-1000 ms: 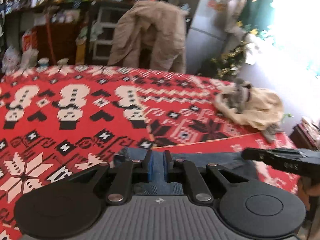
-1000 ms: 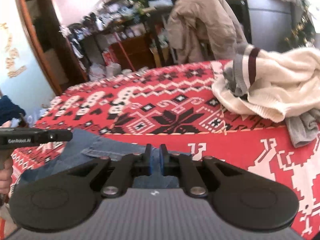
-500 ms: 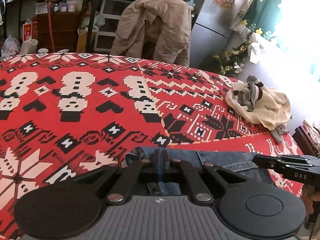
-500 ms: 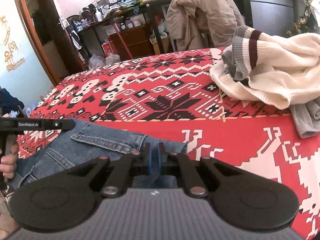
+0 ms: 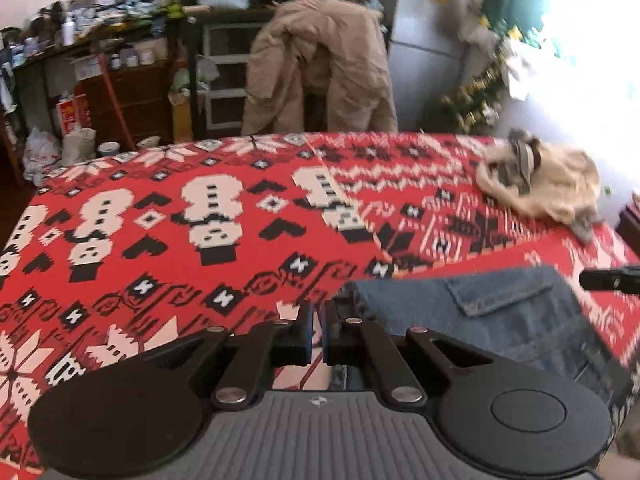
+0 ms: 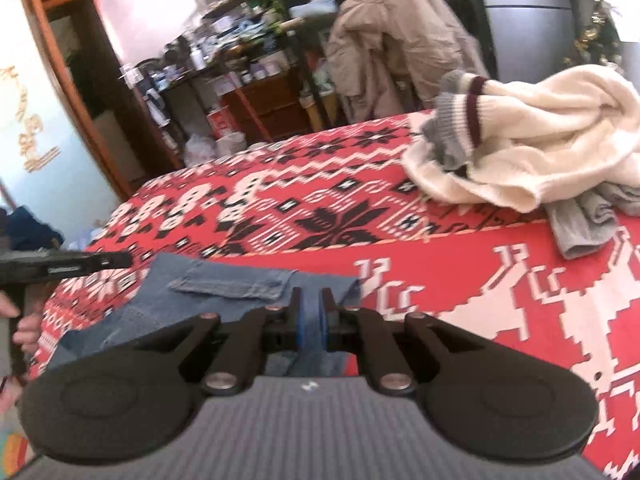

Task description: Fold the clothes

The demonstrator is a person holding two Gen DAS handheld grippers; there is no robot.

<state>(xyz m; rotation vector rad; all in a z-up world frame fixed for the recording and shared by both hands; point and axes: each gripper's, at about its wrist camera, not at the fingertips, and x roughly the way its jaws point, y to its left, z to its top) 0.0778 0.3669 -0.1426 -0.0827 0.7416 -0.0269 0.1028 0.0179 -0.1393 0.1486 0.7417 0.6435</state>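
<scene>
Right wrist: R claw pinches jeans, jaws just eased; L claw narrow, empty, denim just right. Nxt we grab w/ L, fold over.

Both tools angled downward, jaws narrow

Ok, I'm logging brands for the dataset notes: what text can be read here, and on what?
No text reads clearly.
Side label on the left gripper: blurred, unreadable.
Red carton on the floor: print too small.
</scene>
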